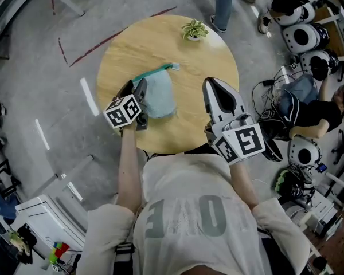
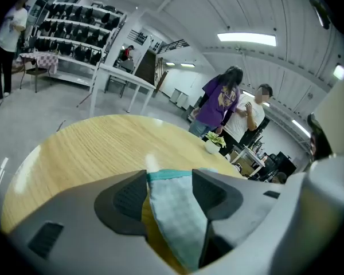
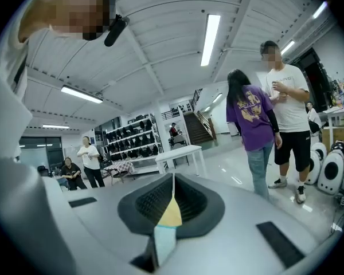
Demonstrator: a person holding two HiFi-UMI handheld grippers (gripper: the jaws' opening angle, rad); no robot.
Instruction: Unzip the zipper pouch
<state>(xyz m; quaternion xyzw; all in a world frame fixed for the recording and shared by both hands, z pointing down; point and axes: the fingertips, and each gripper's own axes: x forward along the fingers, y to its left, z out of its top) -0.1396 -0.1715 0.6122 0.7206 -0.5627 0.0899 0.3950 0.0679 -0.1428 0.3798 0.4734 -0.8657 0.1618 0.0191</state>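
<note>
A light blue zipper pouch [image 1: 159,94] lies flat on the round wooden table [image 1: 189,67], its teal zipper [image 1: 153,72] running along the far edge. My left gripper [image 1: 139,88] is at the pouch's left side. In the left gripper view its jaws [image 2: 169,179] stand apart with a corner of the pouch [image 2: 178,211] between the pads, and table shows beside the cloth. My right gripper [image 1: 213,85] hovers over the table to the right of the pouch, apart from it. In the right gripper view the right gripper [image 3: 172,196] has its jaws shut, with nothing held.
A small potted plant [image 1: 194,30] stands at the table's far edge. Two people [image 2: 235,105] stand beyond it. On the floor to the right are a seated person [image 1: 318,110], cables and several white robot parts [image 1: 301,36]. A white table [image 2: 123,76] and shelves stand far off.
</note>
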